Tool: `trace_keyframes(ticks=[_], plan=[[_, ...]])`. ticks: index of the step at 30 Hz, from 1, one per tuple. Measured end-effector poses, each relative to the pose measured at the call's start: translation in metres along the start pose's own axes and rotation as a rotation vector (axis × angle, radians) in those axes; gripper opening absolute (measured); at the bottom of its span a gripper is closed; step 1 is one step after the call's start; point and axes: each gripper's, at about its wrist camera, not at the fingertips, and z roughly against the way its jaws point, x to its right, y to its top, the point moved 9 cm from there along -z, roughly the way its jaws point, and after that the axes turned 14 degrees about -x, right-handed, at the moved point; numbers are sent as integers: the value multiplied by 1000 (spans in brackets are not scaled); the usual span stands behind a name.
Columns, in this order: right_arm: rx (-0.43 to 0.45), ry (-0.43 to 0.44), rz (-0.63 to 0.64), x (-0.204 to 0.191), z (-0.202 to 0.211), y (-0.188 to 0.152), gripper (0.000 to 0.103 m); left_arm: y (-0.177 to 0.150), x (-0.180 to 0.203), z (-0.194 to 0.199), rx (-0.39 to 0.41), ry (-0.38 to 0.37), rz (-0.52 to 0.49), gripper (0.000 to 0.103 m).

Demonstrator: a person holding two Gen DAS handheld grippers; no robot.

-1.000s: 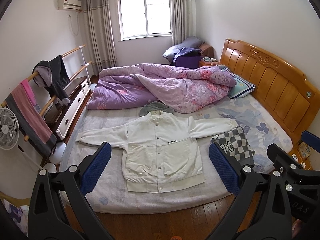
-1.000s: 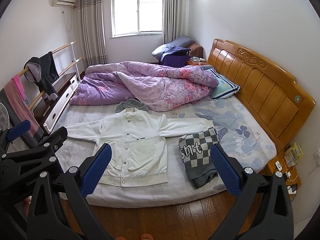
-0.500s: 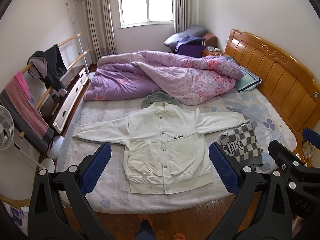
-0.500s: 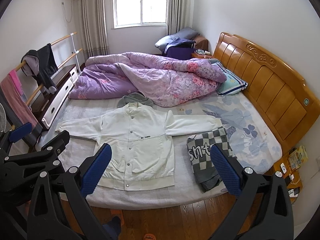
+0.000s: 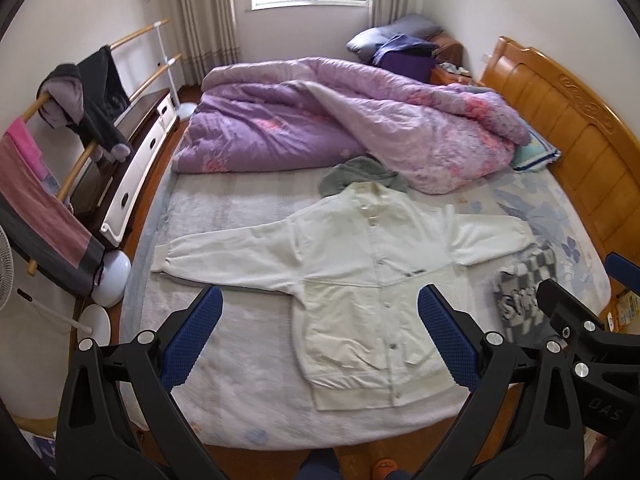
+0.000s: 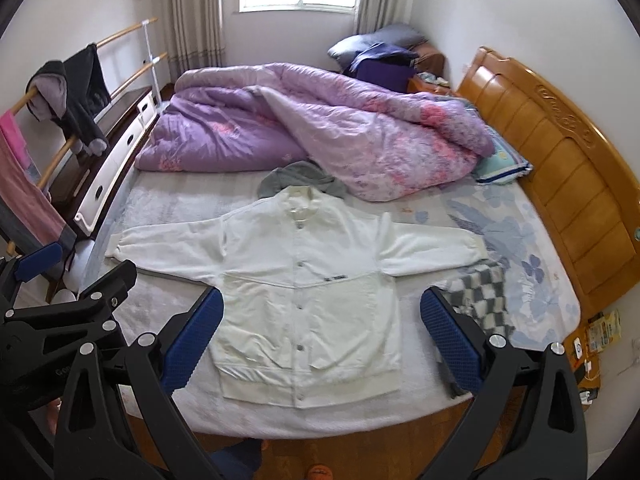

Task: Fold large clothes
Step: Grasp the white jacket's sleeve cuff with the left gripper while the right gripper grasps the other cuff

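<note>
The left hand-held gripper [image 5: 320, 338], jaws spread wide, hovers above a white jacket [image 5: 360, 276] lying flat on the bed [image 5: 248, 392].

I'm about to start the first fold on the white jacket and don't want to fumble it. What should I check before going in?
1. White jacket lies flat, front up, snaps closed: ok.
2. Both sleeves spread out to the sides: ok.
3. Left gripper open, empty: ok.
4. Right gripper open, empty: ok.
5. Right sleeve cuff clear of the checkered garment: not ok, they meet or overlap.
6. Collar clear of the gray garment: not ok, the collar rests against it.
</note>
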Motion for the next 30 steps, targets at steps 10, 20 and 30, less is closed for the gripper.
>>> trace_keyframes(ticks=[10,20,30], plan=[[-143,24,141,-109,-113,64,95,43,-116,-129,-175,-112,98,98],[-305,64,254,-182,-284,90,95,28,-283,-327,-310,-269,534,98],[-435,151,145,-197,-430,95,95,-5,-491,-465,-255,-292,1066,98]])
